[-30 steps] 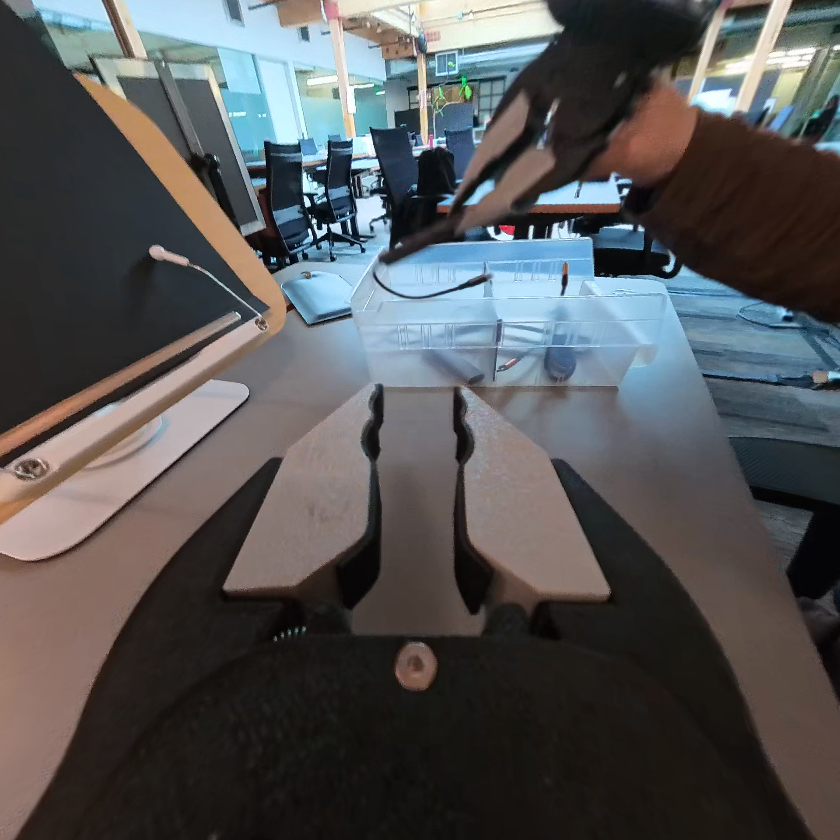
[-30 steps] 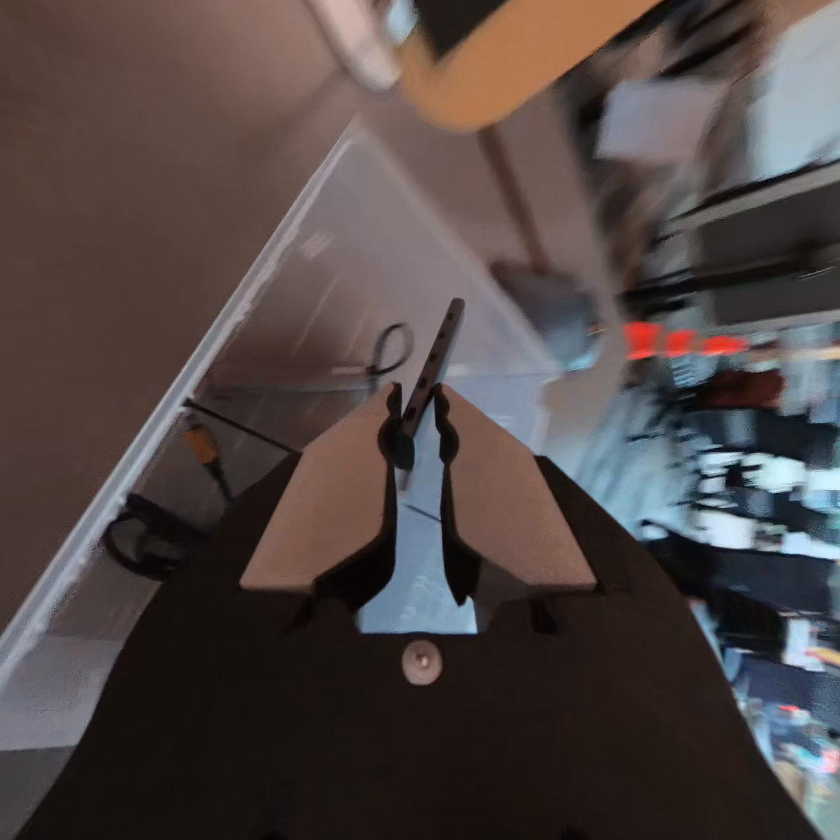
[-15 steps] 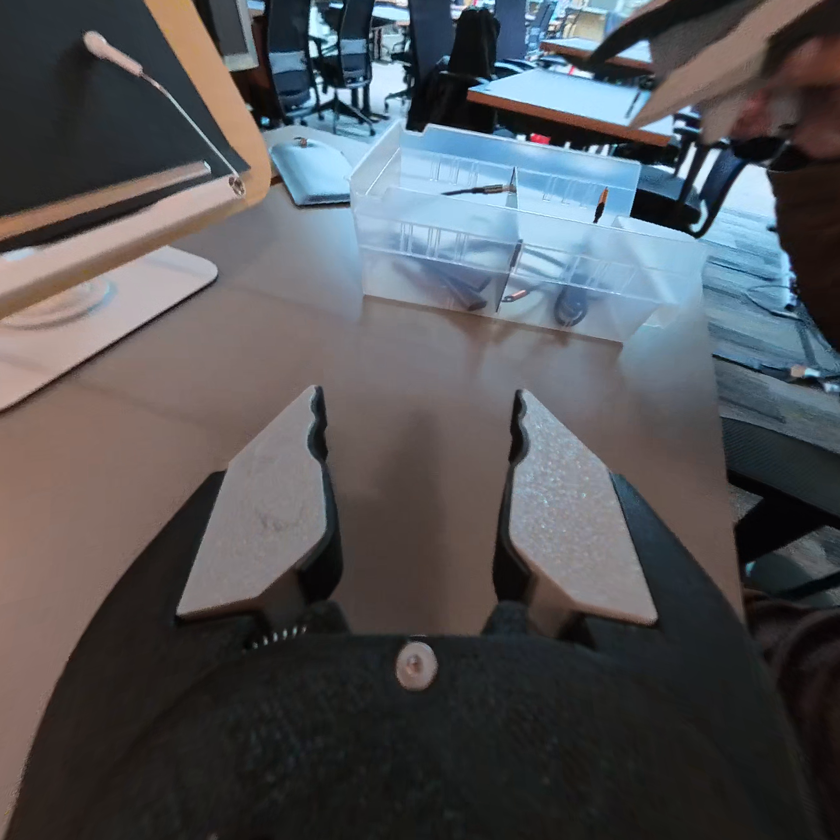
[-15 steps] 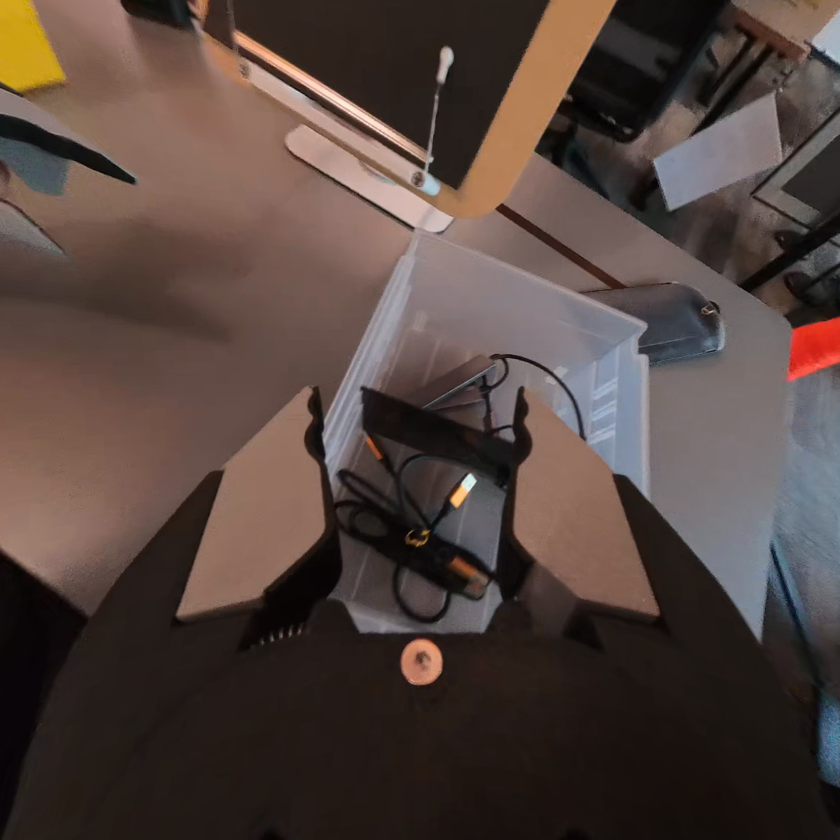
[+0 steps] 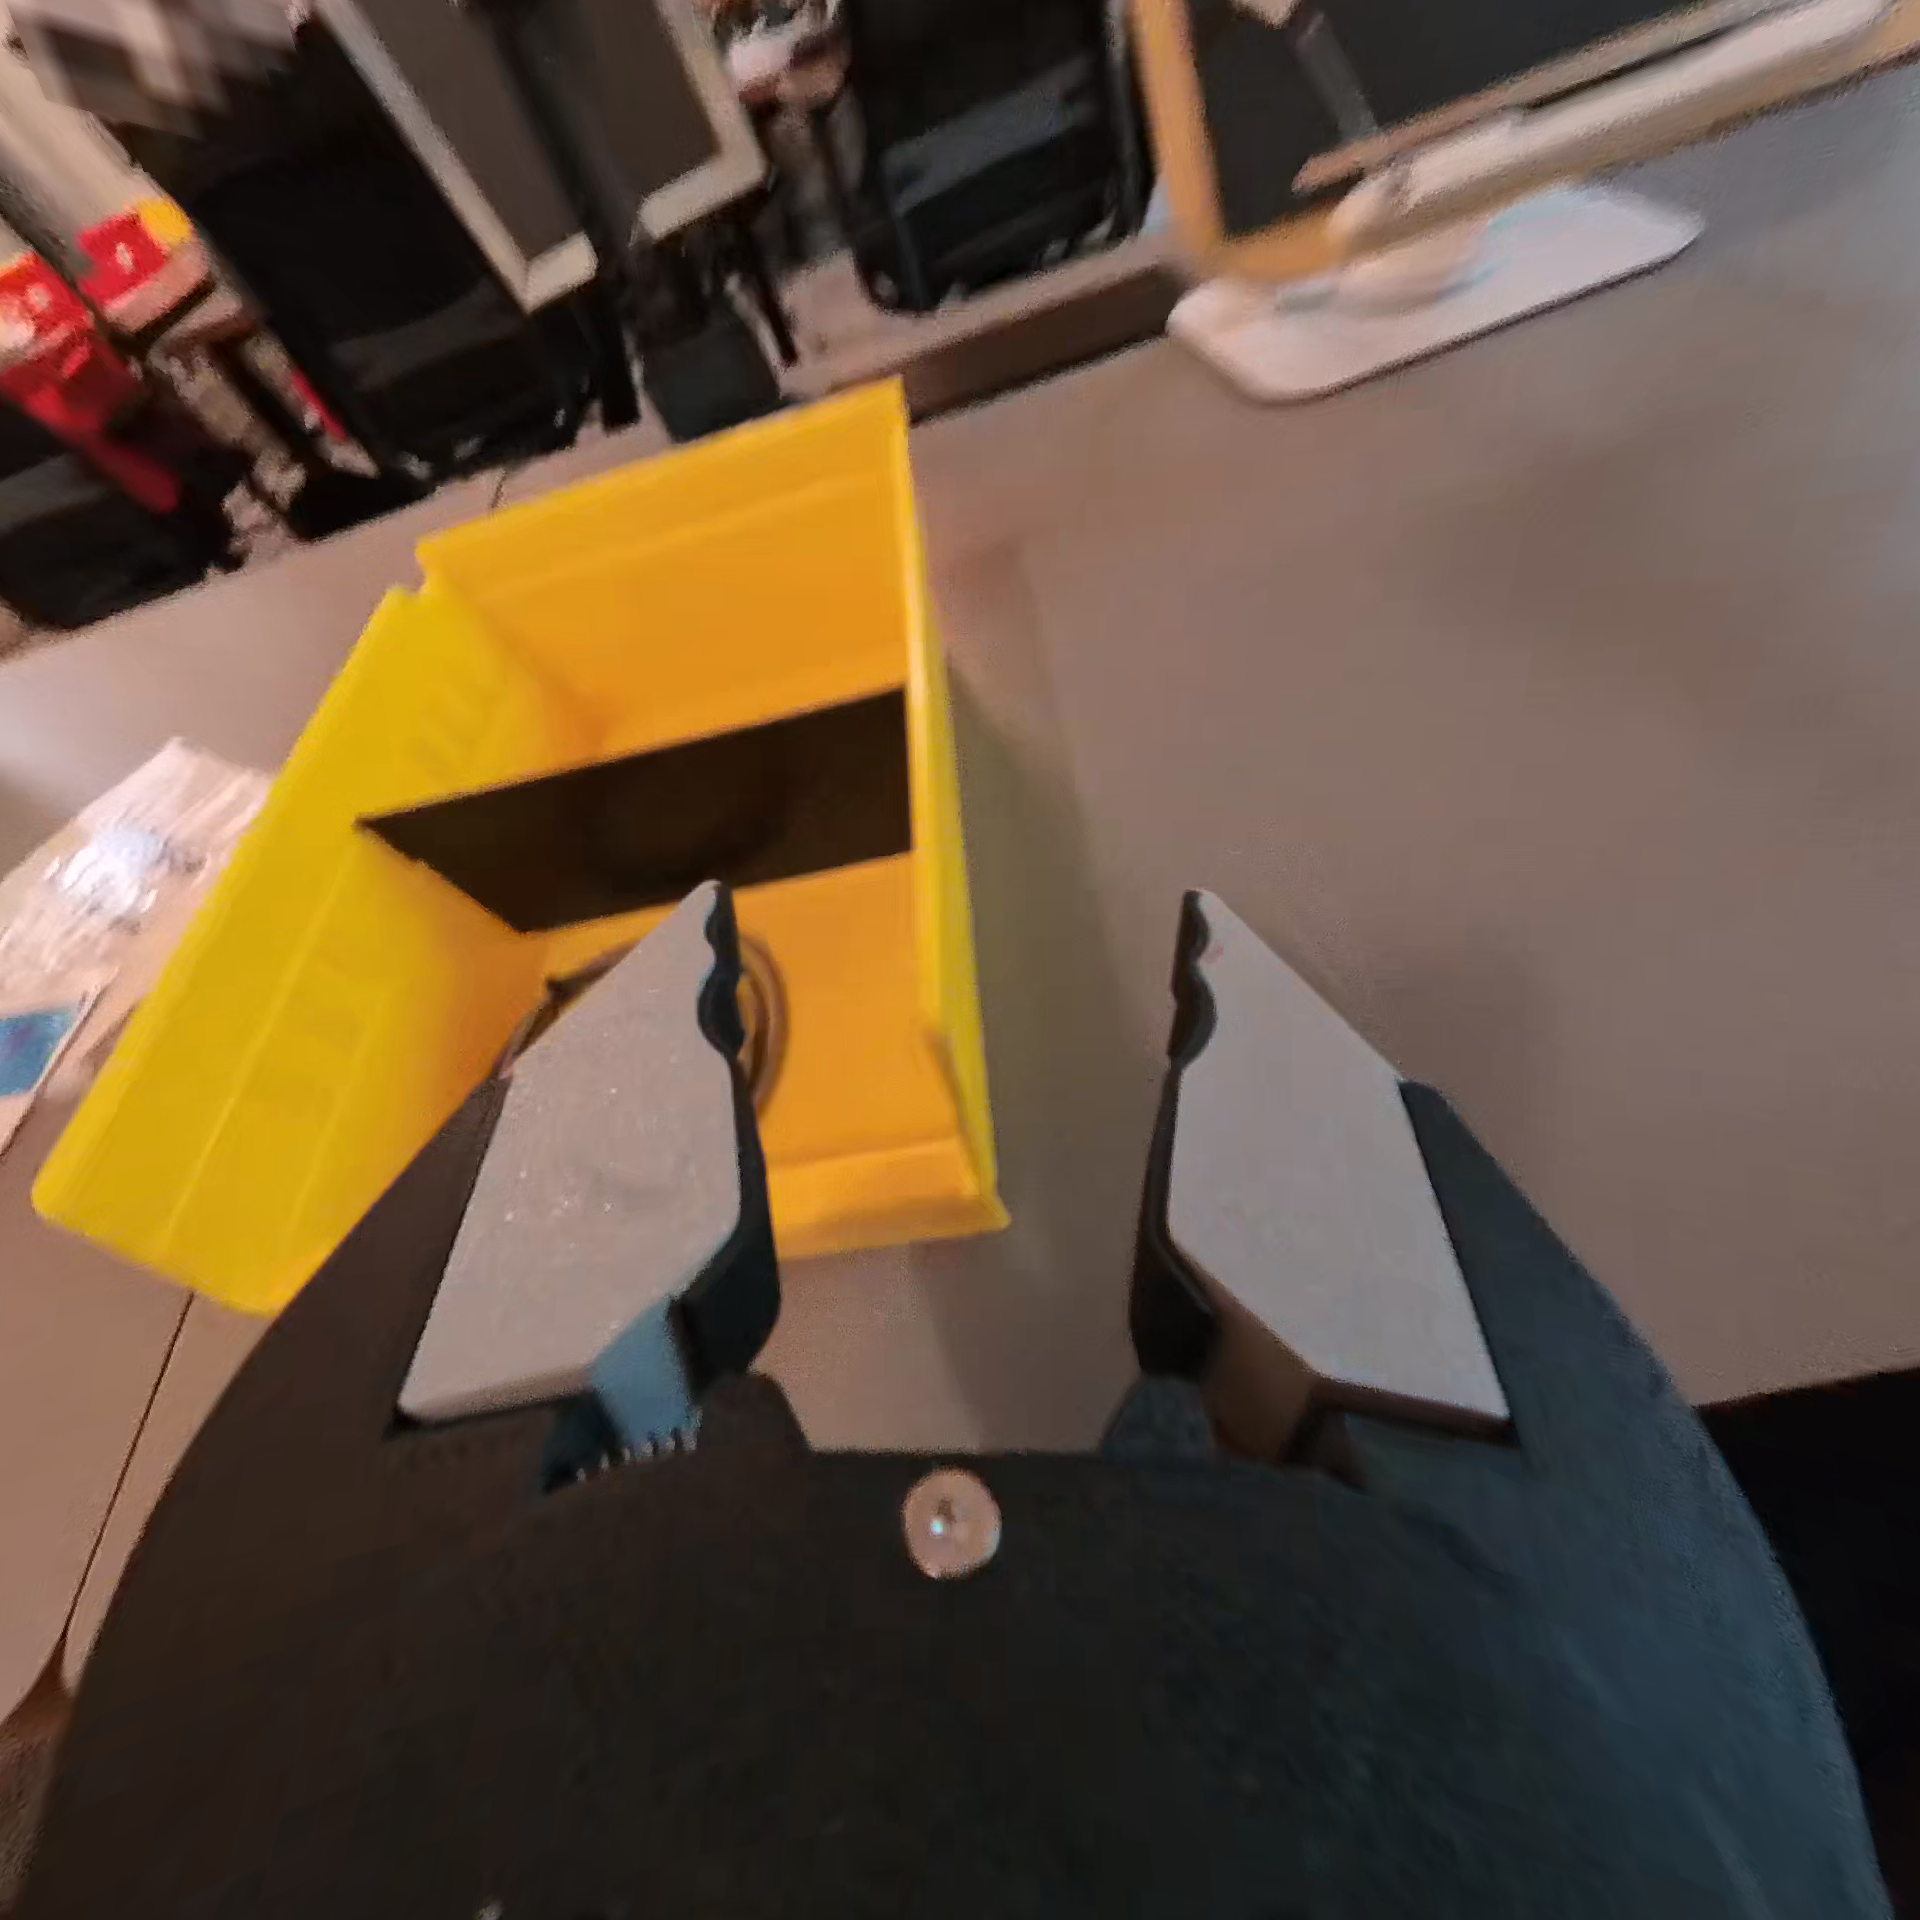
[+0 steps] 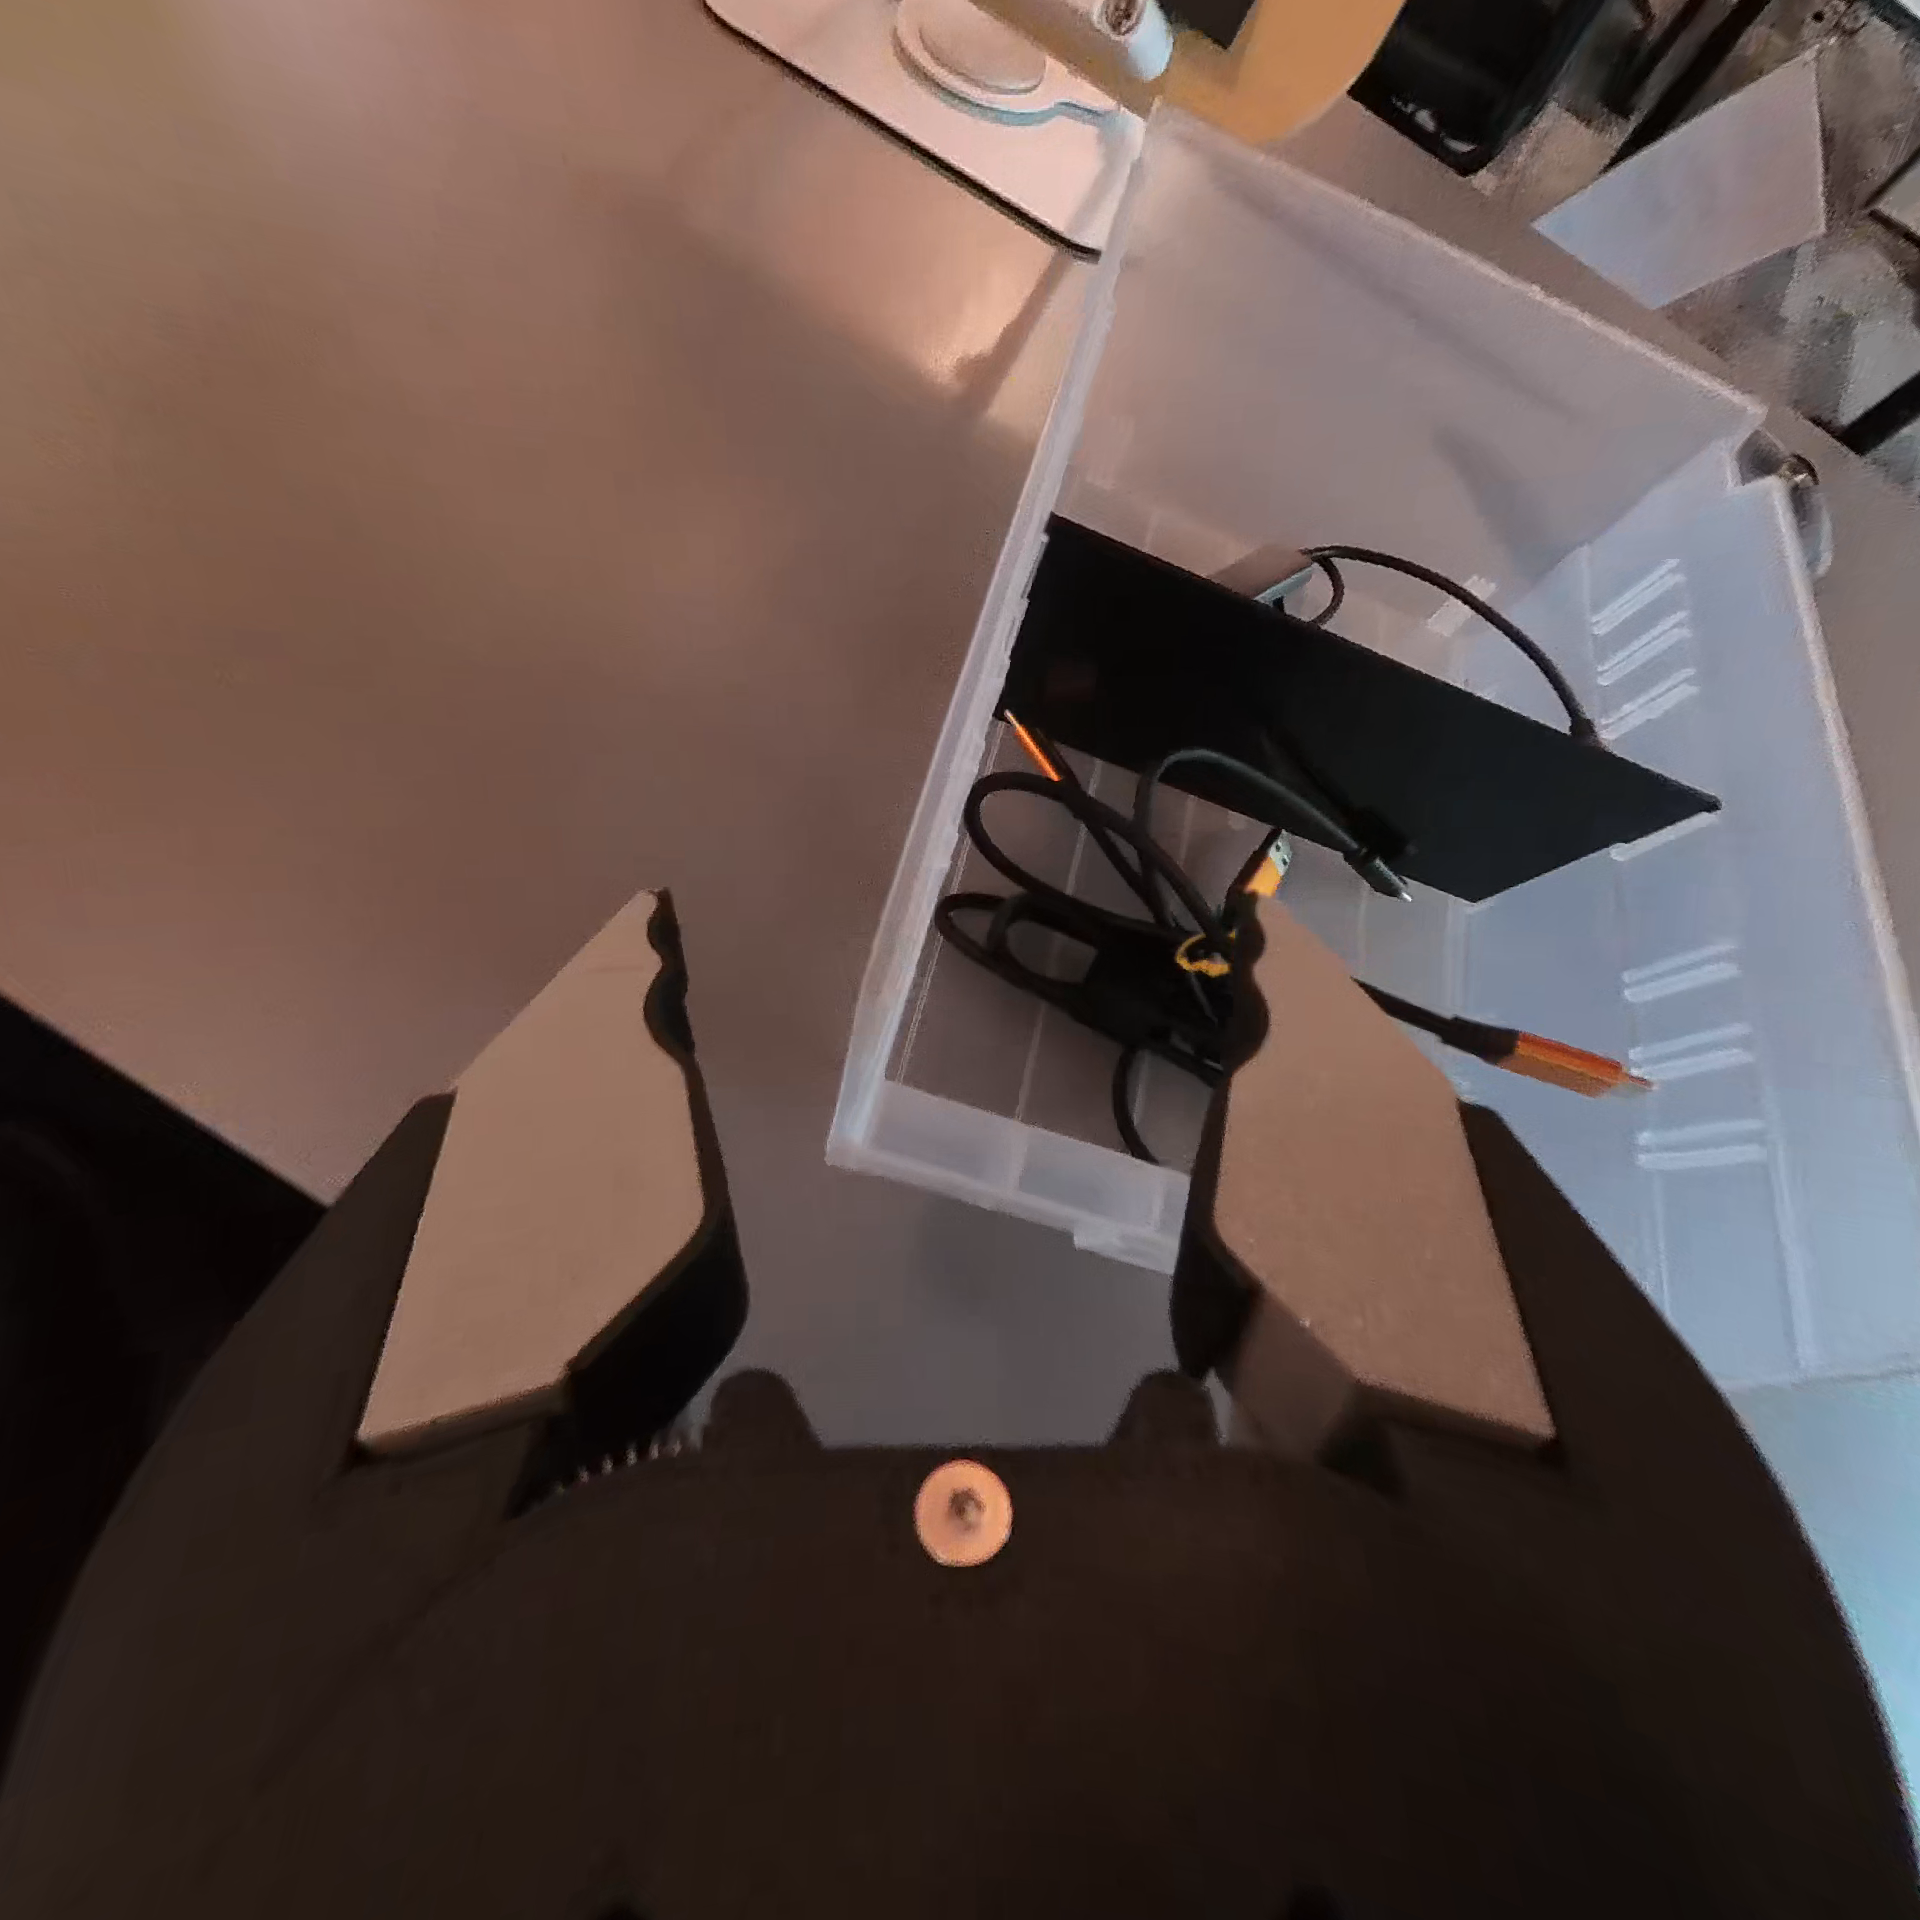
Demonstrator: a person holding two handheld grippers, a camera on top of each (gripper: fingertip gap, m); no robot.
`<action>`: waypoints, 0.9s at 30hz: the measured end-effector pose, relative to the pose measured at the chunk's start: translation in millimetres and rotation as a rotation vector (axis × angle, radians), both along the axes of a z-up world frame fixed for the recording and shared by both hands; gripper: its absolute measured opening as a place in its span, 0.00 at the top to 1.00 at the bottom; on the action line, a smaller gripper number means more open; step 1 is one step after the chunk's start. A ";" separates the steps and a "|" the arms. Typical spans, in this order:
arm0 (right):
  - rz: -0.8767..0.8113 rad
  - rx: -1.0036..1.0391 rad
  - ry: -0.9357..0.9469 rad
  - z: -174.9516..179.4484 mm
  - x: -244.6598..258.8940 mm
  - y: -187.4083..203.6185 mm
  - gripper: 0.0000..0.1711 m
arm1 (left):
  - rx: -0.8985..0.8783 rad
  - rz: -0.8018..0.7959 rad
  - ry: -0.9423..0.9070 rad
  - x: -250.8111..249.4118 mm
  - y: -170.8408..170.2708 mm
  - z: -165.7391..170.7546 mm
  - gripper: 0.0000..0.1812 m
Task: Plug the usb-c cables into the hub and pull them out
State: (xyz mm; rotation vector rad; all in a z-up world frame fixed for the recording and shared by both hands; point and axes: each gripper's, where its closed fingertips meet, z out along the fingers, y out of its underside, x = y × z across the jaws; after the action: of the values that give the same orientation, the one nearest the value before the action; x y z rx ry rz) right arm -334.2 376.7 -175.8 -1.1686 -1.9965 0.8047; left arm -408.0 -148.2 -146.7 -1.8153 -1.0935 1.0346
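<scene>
No writing can be read in either view. In the left wrist view, the red signs (image 5: 73,301) at the far left and the clear packet (image 5: 94,894) beside the yellow bin (image 5: 312,1039) carry marks too blurred to make out.

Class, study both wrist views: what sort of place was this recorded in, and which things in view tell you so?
Most likely an open-plan office or lab workspace. A monitor on a white stand sits on a wide grey desk, more screens and dark furniture fill the blurred background, and parts bins, yellow and clear, stand on the desk.
</scene>
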 end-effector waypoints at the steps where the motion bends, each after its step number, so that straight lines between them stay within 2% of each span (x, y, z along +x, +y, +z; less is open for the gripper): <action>1: -0.011 0.007 -0.003 -4.3 -3.8 -0.9 0.42 | -0.007 0.023 -0.028 -4.2 -8.9 -13.4 0.55; 4: -0.038 0.047 -0.072 -25.5 -11.3 -1.6 0.47 | -0.053 0.097 -0.087 -22.6 -28.0 -46.6 0.57; 5: -0.043 0.046 -0.094 -30.7 -14.1 -2.8 0.52 | -0.079 0.103 -0.084 -28.5 -30.6 -52.2 0.61; 6: -0.045 0.041 -0.108 -34.3 -17.3 -4.4 0.65 | -0.087 0.072 -0.070 -32.3 -27.4 -53.6 0.68; 7: -0.045 0.040 -0.119 -36.7 -20.5 -5.4 0.82 | -0.083 0.057 -0.044 -35.0 -25.1 -49.7 0.79; 8: -0.039 0.046 -0.124 -36.8 -22.8 -8.0 0.91 | -0.083 0.025 -0.028 -34.8 -21.3 -43.8 0.97; 10: -0.063 0.060 -0.160 -37.3 -23.4 -13.2 0.93 | -0.048 0.022 -0.022 -36.3 -25.1 -32.2 0.98; 12: -0.075 0.049 -0.188 -37.6 -24.0 -26.8 0.91 | -0.005 0.031 0.041 -36.7 -31.4 -6.2 0.98; 16: -0.092 0.048 -0.201 -38.0 -30.4 -78.1 0.87 | 0.023 0.051 0.157 -35.6 -45.6 48.1 0.98; 22: -0.001 -0.006 -0.166 -36.5 -51.7 -199.2 0.84 | 0.059 0.039 0.308 -33.7 -32.0 94.8 0.98; 25: 0.047 -0.136 -0.071 -25.8 -71.2 -276.4 0.81 | 0.111 0.004 0.362 -38.3 -21.7 108.4 0.98; 27: 0.135 -0.230 -0.057 -20.4 -77.8 -334.2 0.75 | 0.140 -0.013 0.405 -38.7 -17.0 116.7 0.98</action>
State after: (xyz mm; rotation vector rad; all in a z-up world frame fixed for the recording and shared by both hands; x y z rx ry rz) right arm -412.0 42.5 -196.1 -1.2049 -2.0894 1.1044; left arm -446.7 -165.2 -30.0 -1.4201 -0.8799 1.2195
